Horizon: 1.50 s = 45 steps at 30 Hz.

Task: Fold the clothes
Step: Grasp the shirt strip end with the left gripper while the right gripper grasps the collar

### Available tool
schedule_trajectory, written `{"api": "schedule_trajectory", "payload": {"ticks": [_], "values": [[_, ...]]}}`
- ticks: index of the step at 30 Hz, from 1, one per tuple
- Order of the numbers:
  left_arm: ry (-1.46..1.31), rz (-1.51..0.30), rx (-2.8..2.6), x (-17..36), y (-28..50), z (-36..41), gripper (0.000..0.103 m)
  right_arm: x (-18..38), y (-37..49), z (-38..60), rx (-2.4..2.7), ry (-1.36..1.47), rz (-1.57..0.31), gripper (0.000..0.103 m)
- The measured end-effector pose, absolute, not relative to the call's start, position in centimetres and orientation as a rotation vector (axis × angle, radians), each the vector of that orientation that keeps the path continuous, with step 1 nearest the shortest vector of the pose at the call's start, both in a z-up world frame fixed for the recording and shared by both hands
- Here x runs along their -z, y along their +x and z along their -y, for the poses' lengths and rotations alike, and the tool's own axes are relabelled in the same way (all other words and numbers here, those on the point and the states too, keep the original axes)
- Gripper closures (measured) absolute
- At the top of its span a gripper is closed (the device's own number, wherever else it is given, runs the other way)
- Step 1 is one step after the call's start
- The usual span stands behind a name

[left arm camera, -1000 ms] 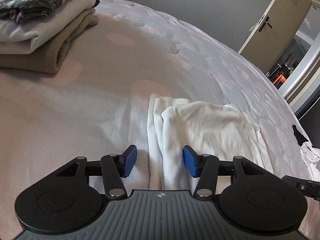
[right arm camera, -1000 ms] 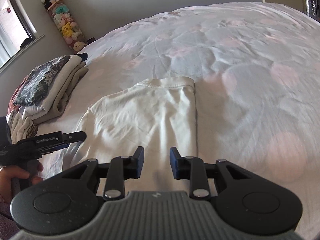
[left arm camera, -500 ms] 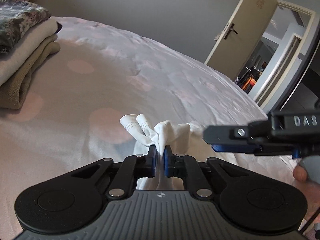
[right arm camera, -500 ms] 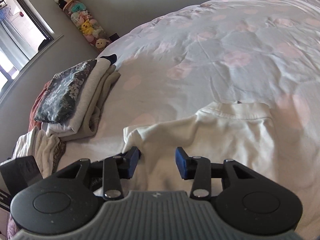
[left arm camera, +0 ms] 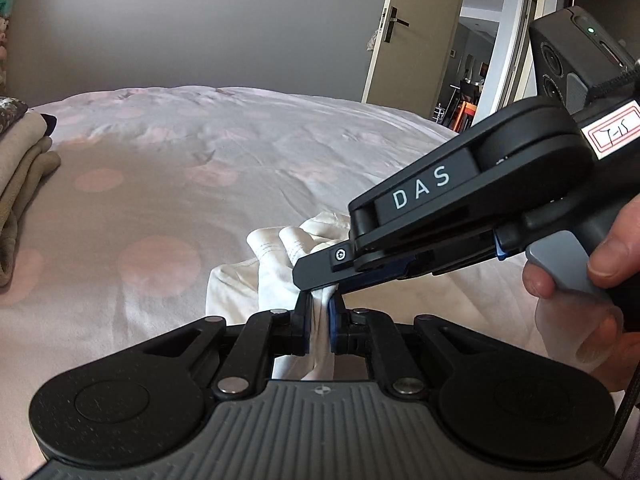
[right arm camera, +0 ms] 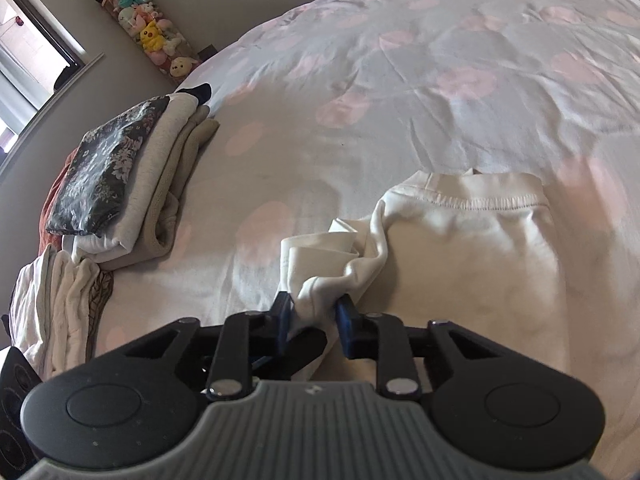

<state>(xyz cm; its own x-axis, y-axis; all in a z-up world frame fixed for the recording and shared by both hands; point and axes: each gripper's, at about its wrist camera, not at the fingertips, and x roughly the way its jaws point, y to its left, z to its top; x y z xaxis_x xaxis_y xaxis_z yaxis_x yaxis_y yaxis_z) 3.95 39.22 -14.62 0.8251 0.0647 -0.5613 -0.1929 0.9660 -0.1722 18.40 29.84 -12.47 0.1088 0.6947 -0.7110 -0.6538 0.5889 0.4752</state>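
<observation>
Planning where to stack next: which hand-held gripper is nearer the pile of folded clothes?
Left. The left hand-held gripper pinches the white garment on its pile-side edge; the right hand-held gripper reaches in from farther off the folded pile.

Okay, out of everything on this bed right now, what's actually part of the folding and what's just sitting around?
In the job:
white garment, bunched at one edge
left gripper, shut on that bunched cloth
right gripper, jaws apart around the same bunch

Just lying about:
stack of folded clothes
plush toys by the wall
open door
</observation>
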Motion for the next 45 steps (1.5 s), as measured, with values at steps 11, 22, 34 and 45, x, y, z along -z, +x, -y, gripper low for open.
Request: {"api": "schedule_trajectory", "payload": {"ticks": [11,22,34,45], "values": [[-0.329,-0.689,-0.277,15.6,5.0,-44.4,0.059,11.3,18.4,-30.7,-1.046,0.086,-0.998,0.069],[-0.638,-0.764,-0.200,17.5,5.3,-49.0,0.053,14.0,21.8,-20.5,-0.796,0.021,-0.985,0.057],[-0.581,-0.852,-0.143,17.5,9.5,-48.5,0.060,18.2,28.0,-21.6,-0.908,0.138,-1.031,0.044],[-0.580,-0.774,-0.198,14.1,7.6,-46.0,0.092,14.7,26.1,-22.4,-0.980,0.109,-0.963,0.094]]}}
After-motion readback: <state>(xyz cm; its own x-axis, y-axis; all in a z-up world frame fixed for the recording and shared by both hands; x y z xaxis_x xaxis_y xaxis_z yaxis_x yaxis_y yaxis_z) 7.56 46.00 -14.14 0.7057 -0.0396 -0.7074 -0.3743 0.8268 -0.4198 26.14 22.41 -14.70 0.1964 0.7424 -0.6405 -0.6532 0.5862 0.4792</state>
